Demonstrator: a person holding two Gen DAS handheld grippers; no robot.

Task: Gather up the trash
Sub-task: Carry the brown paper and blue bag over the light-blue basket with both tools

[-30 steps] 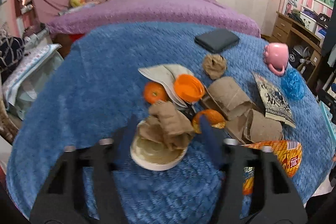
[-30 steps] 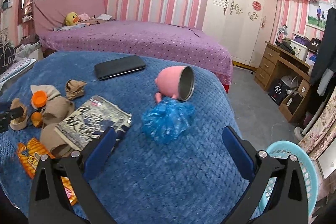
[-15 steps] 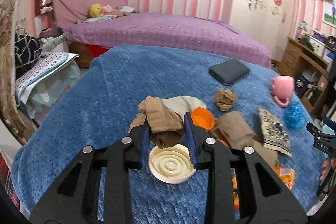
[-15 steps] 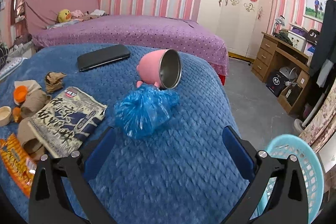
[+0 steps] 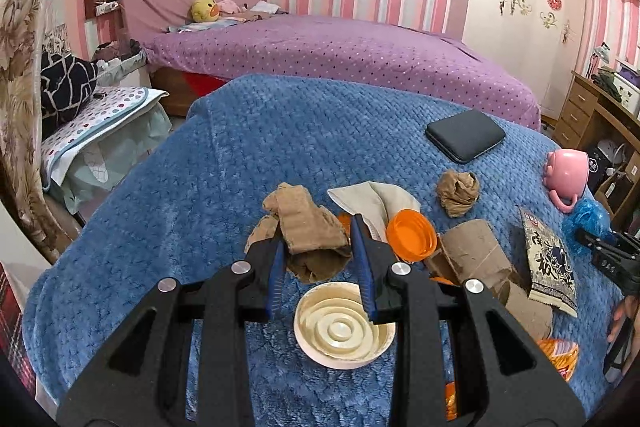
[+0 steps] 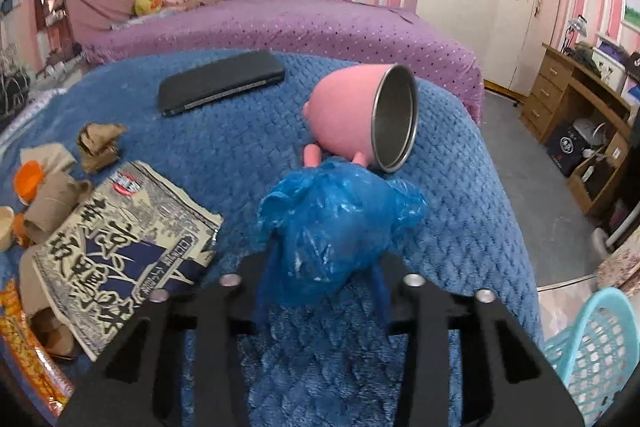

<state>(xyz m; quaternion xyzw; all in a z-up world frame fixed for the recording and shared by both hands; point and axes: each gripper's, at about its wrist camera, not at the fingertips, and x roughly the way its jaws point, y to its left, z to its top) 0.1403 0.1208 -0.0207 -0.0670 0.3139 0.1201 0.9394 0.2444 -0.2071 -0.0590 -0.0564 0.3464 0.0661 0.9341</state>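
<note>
My left gripper (image 5: 318, 247) is shut on a crumpled brown paper wad (image 5: 310, 231), held just above a cream lid (image 5: 344, 327) on the blue blanket (image 5: 260, 147). Around it lie an orange cap (image 5: 412, 235), cardboard tubes (image 5: 474, 259), a brown paper ball (image 5: 458, 191), a printed wrapper (image 5: 550, 267) and an orange snack bag (image 5: 558, 351). My right gripper (image 6: 320, 267) is shut on a crumpled blue plastic bag (image 6: 332, 223), beside the printed wrapper (image 6: 120, 239).
A pink mug (image 6: 368, 119) lies on its side just beyond the blue bag. A black case (image 6: 220, 81) lies farther back. A light-blue basket (image 6: 592, 351) stands on the floor at the right. A purple bed (image 5: 340, 51) is behind the table.
My left gripper has lifted slightly with the brown paper wad. My right gripper moved forward and closed on the blue plastic bag.
</note>
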